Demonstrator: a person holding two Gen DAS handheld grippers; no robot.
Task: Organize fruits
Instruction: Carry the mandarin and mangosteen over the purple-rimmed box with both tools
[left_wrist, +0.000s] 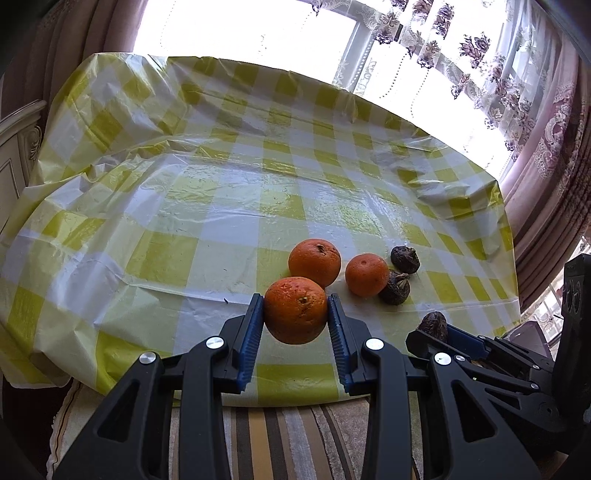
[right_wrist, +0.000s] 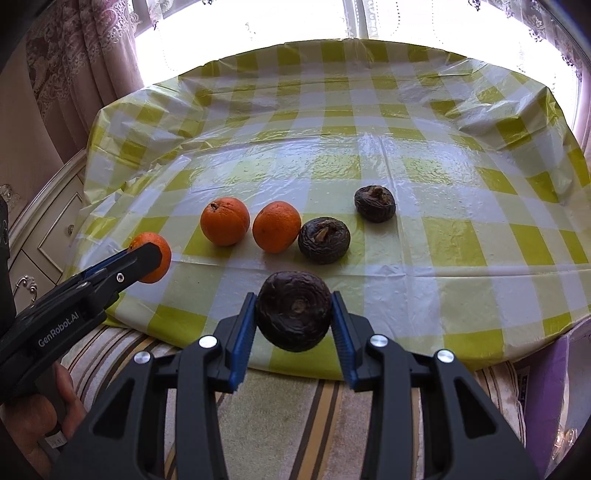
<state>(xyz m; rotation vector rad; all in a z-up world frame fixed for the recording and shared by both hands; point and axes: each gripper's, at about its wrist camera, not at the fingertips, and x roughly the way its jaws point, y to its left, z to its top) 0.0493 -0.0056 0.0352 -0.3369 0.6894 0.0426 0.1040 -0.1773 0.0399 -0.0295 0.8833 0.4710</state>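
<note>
- Left wrist view: the left hand-held gripper is clamped on an orange, its blue pads pressing both sides, with the fruit held over the near part of the tabletop, which wears a yellow-and-white checked plastic cloth.
- Just beyond the held orange, a second orange rests on the cloth, looking almost in contact with it from this angle.
- To the right of the second orange sits a smaller orange, close by but apart.
- Two dark wrinkled fruits lie right of the smaller orange: one touching its lower right side, the other just beyond that.
- At the lower right the right hand-held gripper comes in, closed on a third dark wrinkled fruit.
- Right wrist view: the right hand-held gripper is clamped on the dark wrinkled fruit, held over the near edge of the tabletop.
- Beyond the held dark fruit, two oranges stand side by side, with a dark fruit touching the right one and another farther right and back.
- Far left of the oranges, the left hand-held gripper grips its orange; a hand shows below it.
</note>
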